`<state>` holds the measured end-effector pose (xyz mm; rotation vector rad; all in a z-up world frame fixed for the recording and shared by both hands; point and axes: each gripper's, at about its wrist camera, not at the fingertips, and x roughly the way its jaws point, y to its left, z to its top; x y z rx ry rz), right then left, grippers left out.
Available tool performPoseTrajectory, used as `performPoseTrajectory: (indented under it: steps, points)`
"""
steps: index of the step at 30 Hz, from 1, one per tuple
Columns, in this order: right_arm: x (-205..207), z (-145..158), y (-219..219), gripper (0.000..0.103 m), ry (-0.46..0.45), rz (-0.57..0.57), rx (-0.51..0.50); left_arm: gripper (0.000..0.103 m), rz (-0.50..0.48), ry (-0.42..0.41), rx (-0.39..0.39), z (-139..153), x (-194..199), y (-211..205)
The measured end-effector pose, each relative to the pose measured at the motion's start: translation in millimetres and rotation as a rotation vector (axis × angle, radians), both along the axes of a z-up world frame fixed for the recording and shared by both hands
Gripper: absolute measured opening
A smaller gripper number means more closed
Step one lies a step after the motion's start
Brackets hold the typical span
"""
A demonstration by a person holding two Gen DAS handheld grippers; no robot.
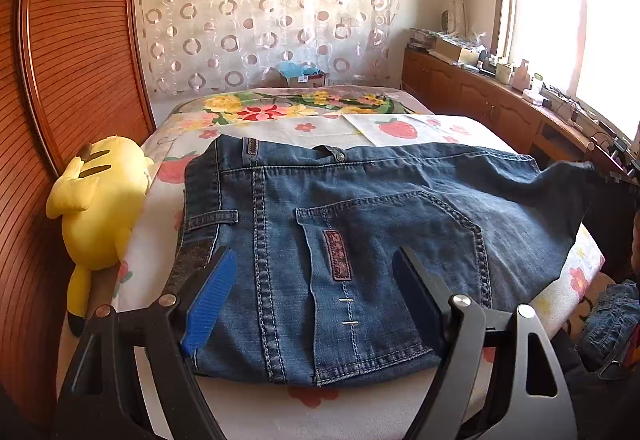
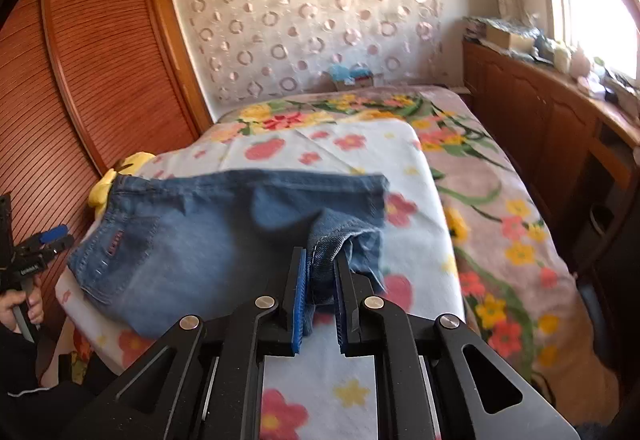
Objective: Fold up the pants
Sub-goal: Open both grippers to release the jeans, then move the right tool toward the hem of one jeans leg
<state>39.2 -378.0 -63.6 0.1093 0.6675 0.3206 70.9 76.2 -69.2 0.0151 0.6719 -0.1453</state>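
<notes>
Blue denim pants (image 1: 360, 240) lie on the flowered blanket, waistband to the left and back pocket up. My left gripper (image 1: 312, 260) is open and hovers over the pocket end, holding nothing; it also shows at the left of the right wrist view (image 2: 52, 238). In the right wrist view the pants (image 2: 200, 240) are doubled over, and my right gripper (image 2: 322, 260) is shut on a bunched leg end (image 2: 332, 252), held just above the blanket.
A yellow plush toy (image 1: 96, 207) lies by the wooden headboard (image 1: 72, 59) at the left. A wooden sideboard (image 2: 540, 127) with clutter runs along the right under the window. A small box (image 1: 304, 77) sits at the bed's far end. More denim (image 1: 612, 320) hangs at the lower right.
</notes>
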Motion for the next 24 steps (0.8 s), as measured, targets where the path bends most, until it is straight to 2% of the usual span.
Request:
performPoseTrajectory:
  steps: [4,10,15,18,20,22,24]
  points:
    - [14.7,24.3,37.7,0.008,-0.058,0.088,-0.021,0.081,0.009,-0.001,-0.002,0.1,-1.3,0.8]
    - [34.9,47.5,119.5,0.005,-0.114,0.290,-0.026,0.081,0.036,-0.018,-0.009,3.9,-8.1,14.6]
    - [35.9,58.1,191.1,0.004,-0.113,0.470,0.007,0.081,0.069,-0.029,-0.022,6.0,-14.4,32.0]
    - [34.0,55.9,217.9,0.005,-0.096,0.539,-0.002,0.081,0.077,-0.024,-0.025,4.0,-15.5,38.2]
    - [39.5,49.6,226.5,0.008,-0.067,0.567,-0.030,0.081,0.080,-0.022,-0.026,2.6,-14.8,38.9]
    - [42.3,44.9,225.5,0.022,-0.074,0.533,-0.079,0.081,0.077,-0.020,-0.026,0.6,-14.6,38.7]
    - [50.5,44.7,219.3,0.031,-0.065,0.518,-0.070,0.081,0.070,-0.017,-0.028,-1.5,-12.6,35.6]
